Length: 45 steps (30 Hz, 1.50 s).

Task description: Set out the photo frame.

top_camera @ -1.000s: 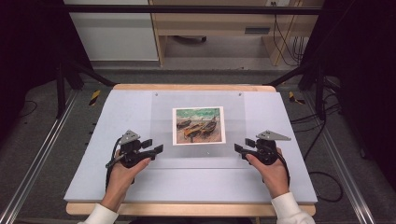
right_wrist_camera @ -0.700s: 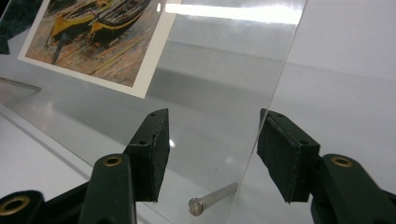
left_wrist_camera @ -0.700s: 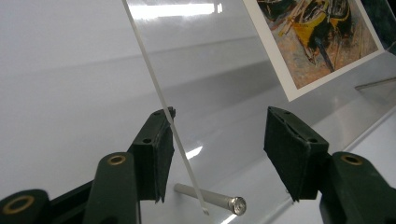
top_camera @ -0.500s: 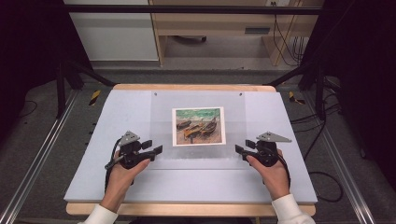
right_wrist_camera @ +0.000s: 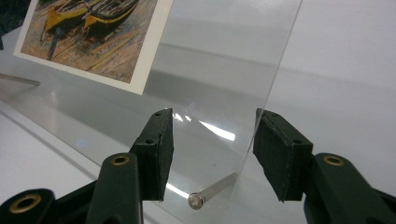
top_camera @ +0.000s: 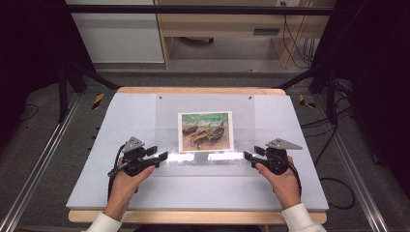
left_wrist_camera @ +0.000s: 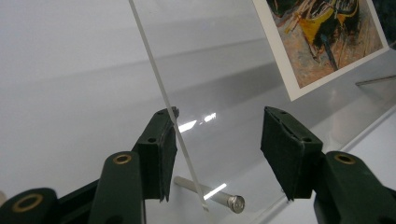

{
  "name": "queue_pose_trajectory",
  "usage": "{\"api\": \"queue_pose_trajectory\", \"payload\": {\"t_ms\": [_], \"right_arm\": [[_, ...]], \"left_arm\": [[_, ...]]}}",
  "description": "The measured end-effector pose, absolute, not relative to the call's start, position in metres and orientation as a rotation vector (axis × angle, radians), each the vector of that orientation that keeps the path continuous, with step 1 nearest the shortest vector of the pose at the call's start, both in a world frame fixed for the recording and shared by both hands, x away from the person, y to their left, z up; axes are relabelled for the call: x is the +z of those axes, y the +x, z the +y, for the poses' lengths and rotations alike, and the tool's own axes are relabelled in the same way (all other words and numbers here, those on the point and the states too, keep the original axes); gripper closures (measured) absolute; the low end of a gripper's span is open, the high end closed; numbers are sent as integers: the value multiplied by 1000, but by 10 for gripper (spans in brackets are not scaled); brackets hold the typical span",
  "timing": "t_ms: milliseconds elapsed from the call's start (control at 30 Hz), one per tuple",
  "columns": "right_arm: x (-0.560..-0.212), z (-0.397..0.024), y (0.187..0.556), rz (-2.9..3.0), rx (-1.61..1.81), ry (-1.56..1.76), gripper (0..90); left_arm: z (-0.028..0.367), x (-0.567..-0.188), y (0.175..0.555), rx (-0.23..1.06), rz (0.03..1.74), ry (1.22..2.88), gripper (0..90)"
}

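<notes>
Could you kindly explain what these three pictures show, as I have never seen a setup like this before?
A person sits at a white table, holding a hand-held two-jaw tool in each hand: the left gripper and right gripper. One camera looks down from above; the others ride on each gripper. On the table lies a clear acrylic sheet over a boat picture, with a metal pin at each near corner. The sheet's edges sit between both grippers' jaws, which have just been closing but do not yet clamp.

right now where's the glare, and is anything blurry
High view: bright glare on the clear acrylic sheet along its near edge. Left gripper view: the black jaws are soft, the boat picture fairly sharp. Right gripper view: a glint streaks the sheet above the silver metal pin.
</notes>
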State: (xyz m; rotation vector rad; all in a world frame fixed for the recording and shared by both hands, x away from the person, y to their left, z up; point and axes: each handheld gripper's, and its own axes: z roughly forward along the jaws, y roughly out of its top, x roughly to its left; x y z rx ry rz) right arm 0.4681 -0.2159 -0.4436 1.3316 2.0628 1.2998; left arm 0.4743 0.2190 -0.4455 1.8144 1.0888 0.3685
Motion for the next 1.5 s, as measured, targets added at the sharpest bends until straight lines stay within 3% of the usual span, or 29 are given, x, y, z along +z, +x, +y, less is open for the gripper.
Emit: {"api": "queue_pose_trajectory", "payload": {"t_ms": [1500], "right_arm": [[-446,-220,447,2074,1256,1319,622]], "left_arm": [[223,-446,456,390,1087,1831,575]]}}
